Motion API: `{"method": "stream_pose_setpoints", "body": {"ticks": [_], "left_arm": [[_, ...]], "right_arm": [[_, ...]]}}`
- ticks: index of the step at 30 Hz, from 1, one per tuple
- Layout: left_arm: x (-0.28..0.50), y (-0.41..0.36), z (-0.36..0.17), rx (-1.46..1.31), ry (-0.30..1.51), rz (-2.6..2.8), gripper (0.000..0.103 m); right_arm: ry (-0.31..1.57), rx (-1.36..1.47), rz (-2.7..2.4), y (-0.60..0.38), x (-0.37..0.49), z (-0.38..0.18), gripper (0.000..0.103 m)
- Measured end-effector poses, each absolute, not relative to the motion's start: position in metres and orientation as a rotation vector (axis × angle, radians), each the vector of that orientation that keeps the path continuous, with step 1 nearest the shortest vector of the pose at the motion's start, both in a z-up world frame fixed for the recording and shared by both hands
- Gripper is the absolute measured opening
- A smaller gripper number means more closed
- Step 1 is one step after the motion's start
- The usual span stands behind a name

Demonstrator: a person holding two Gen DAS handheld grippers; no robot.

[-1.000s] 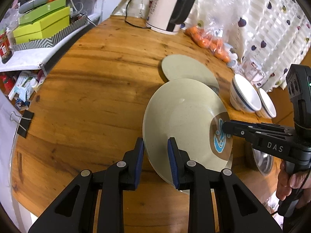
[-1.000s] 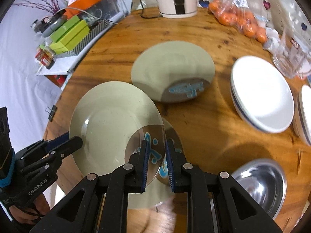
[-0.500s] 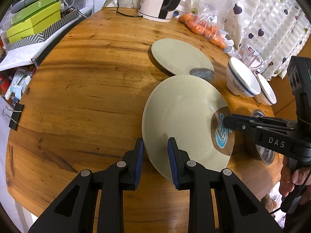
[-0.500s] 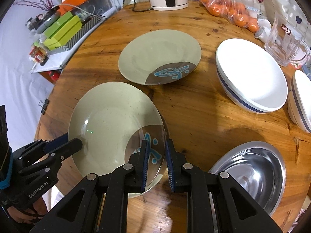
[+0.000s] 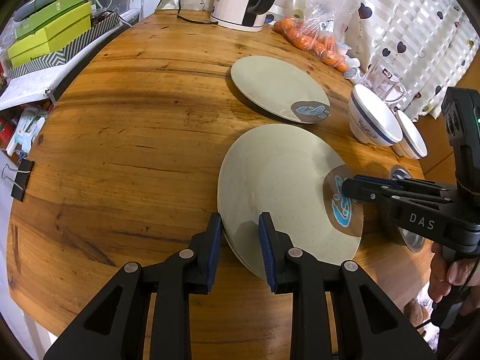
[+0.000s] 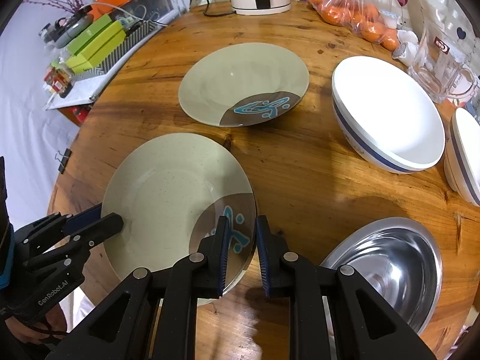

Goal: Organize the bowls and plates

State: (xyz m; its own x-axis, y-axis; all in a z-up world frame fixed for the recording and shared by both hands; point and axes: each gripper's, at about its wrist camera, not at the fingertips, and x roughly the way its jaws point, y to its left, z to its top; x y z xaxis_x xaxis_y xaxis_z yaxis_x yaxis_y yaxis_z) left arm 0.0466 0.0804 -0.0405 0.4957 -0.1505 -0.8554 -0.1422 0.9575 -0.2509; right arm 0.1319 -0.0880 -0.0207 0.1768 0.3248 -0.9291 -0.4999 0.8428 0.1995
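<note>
Right wrist view: near plate (image 6: 168, 192) gripped at opposite rims.
The left hand-held gripper (image 6: 112, 220) clamps the left rim and the right hand-held gripper (image 6: 241, 237) the patterned right rim. The second plate (image 6: 240, 81) lies flat on the worktop (image 6: 300, 162) straight ahead, beyond the held plate, roughly equidistant from both.

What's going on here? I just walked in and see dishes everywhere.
A person holds one beige plate by opposite rims, the left gripper and right gripper each closed on it. A second beige plate, two white bowls and a steel bowl sit unstacked on the wooden table.
</note>
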Motion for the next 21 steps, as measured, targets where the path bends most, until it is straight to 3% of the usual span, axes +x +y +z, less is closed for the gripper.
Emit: {"method": "stream_pose_setpoints", "body": {"ticks": [21], "left_arm": [[0.0550, 0.0881, -0.0408, -0.323, 1.030, -0.015, 0.026]], "right_arm": [[1.247, -0.122, 0.595, -0.0933, 0.1314, -0.0214, 0.018]]}}
